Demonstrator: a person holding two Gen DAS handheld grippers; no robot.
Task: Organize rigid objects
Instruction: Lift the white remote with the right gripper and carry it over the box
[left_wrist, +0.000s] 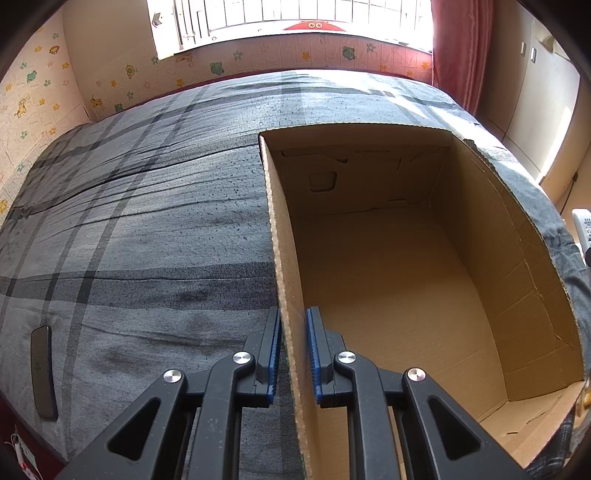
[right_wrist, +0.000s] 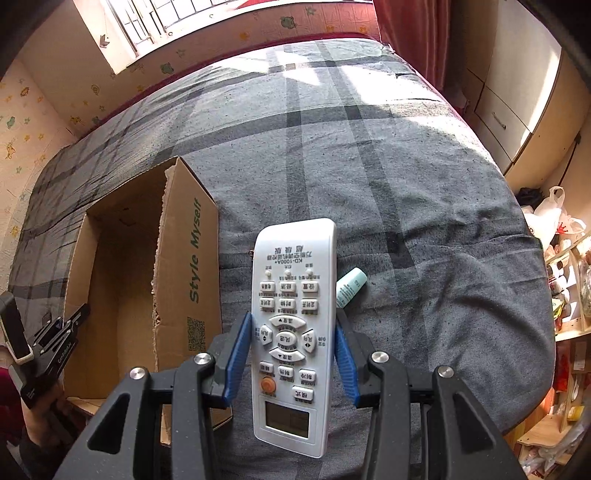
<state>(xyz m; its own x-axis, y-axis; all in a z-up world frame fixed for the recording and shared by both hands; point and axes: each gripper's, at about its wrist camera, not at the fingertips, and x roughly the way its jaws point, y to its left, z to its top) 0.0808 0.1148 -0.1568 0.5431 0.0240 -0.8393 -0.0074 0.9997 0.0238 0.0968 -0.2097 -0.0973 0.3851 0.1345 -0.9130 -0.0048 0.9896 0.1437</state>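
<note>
An open cardboard box (left_wrist: 369, 266) stands on the grey plaid bed; its inside is bare. My left gripper (left_wrist: 293, 354) is shut on the box's left wall (left_wrist: 284, 258), one pad on each side. In the right wrist view the box (right_wrist: 184, 258) stands at the left, with the left gripper (right_wrist: 55, 339) at its near left wall. My right gripper (right_wrist: 291, 350) is shut on a white remote control (right_wrist: 291, 325) and holds it above the bed, to the right of the box. A small light-teal tube (right_wrist: 351, 286) lies on the bed behind the remote.
A dark flat phone-like object (left_wrist: 43, 371) lies on the bed at the near left. The bed (right_wrist: 369, 166) stretches back to a papered wall and window. A red curtain (right_wrist: 410, 33), cabinets and cluttered shelves (right_wrist: 569, 295) stand at the right.
</note>
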